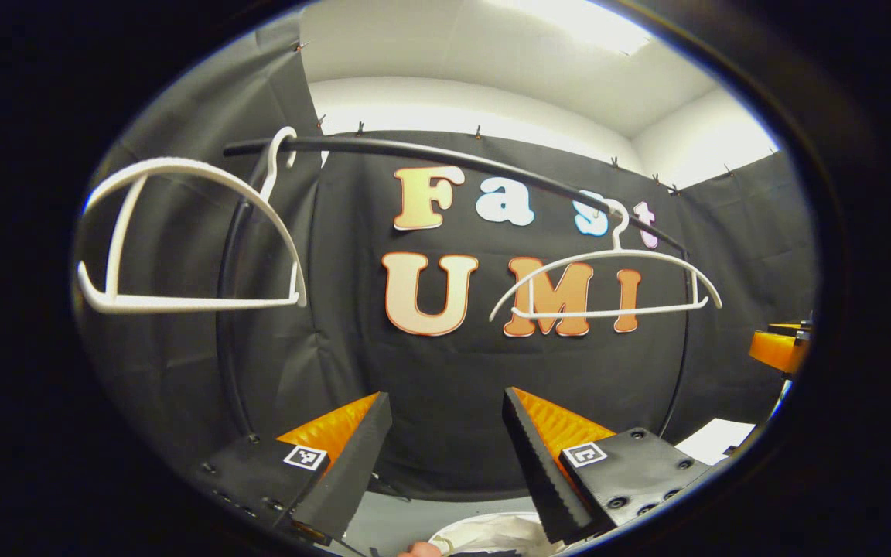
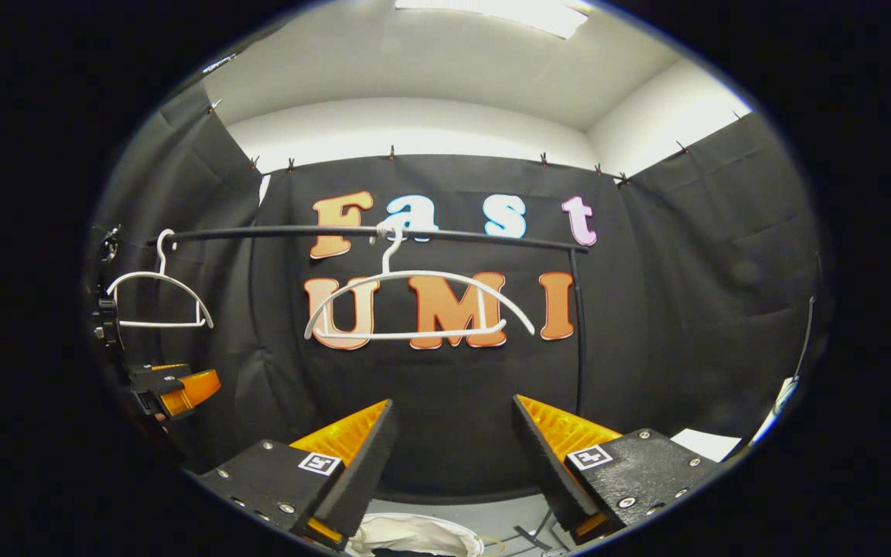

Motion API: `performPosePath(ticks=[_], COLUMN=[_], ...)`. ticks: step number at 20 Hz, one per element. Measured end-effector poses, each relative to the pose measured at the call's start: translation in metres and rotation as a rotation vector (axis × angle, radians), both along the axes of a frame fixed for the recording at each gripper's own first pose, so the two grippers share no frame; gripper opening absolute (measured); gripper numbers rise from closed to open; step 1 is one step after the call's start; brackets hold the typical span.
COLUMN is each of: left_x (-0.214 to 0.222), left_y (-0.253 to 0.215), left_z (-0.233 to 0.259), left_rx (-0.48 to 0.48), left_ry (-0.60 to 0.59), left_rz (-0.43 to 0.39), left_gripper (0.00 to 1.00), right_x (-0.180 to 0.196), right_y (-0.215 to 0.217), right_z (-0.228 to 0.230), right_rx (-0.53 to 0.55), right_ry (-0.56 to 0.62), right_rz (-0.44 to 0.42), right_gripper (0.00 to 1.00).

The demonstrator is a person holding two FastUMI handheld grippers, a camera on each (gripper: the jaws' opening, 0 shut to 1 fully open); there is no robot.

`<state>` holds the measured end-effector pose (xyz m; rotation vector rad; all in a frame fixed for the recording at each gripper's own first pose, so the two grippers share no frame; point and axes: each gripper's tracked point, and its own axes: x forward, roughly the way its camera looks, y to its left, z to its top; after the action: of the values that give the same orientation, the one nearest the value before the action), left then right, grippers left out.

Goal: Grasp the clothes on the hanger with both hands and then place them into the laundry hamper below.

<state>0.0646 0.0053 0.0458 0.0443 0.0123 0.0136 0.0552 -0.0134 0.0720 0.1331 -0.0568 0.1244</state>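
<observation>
Two white plastic hangers (image 2: 414, 305) (image 2: 158, 298) hang on a thin black metal rail (image 2: 368, 230); at six o'clock, a white fabric hamper liner (image 2: 414, 535).

Black rail (image 2: 337, 230) runs across the booth in front of the cloth wall, with a black upright post (image 2: 578, 333) at its right end in the right gripper view. 2 white hangers hook directly on it, both bare. Near hanger (image 1: 182, 240) sits at the rail's left end, turned at an angle in the left gripper view. The second hanger (image 1: 608, 282) hangs well apart from it, farther right along the rail. Grey floor (image 2: 484, 514) below; a white hamper rim (image 2: 414, 534) rests on it, with dark contents inside.
</observation>
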Motion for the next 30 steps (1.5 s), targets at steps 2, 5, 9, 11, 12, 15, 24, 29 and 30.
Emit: performPosePath(ticks=[2, 5, 9, 11, 12, 15, 24, 29, 30], left_x=[-0.004, -0.008, -0.011, -0.010, -0.010, -0.010, -0.008, -0.007, -0.007], left_y=[-0.002, 0.000, -0.001, 0.001, 0.002, 0.003, 0.000, 0.000, 0.000], left_z=[0.007, 0.009, 0.014, 0.014, 0.013, 0.010, 0.010, 0.012, 0.012], left_rx=[-0.007, 0.001, 0.001, -0.005, -0.007, -0.013, -0.008, -0.016, -0.014], left_ry=[-0.025, -0.040, -0.050, -0.052, -0.052, -0.048, -0.053, -0.061, -0.063], left_rz=[-0.010, -0.005, -0.003, 0.004, 0.006, 0.010, 0.003, -0.006, -0.005], left_gripper=[0.94, 0.96, 0.95, 0.94, 0.95, 0.96, 0.95, 0.95, 0.95], right_x=[-0.004, -0.009, -0.012, -0.012, -0.011, -0.010, -0.007, -0.004, -0.004], right_y=[-0.007, -0.015, -0.026, -0.030, -0.031, -0.031, -0.029, -0.031, -0.030], right_z=[0.006, 0.009, 0.007, 0.005, 0.004, -0.001, -0.006, -0.012, -0.013], right_rx=[-0.021, -0.027, -0.029, -0.035, -0.037, -0.037, -0.037, -0.036, -0.035], right_ry=[-0.024, -0.037, -0.032, -0.025, -0.024, -0.014, -0.009, 0.008, 0.010], right_rz=[-0.020, -0.038, -0.059, -0.071, -0.073, -0.072, -0.069, -0.078, -0.077], right_gripper=[0.99, 0.99, 0.91, 0.91, 0.91, 0.91, 0.91, 0.91, 0.91])
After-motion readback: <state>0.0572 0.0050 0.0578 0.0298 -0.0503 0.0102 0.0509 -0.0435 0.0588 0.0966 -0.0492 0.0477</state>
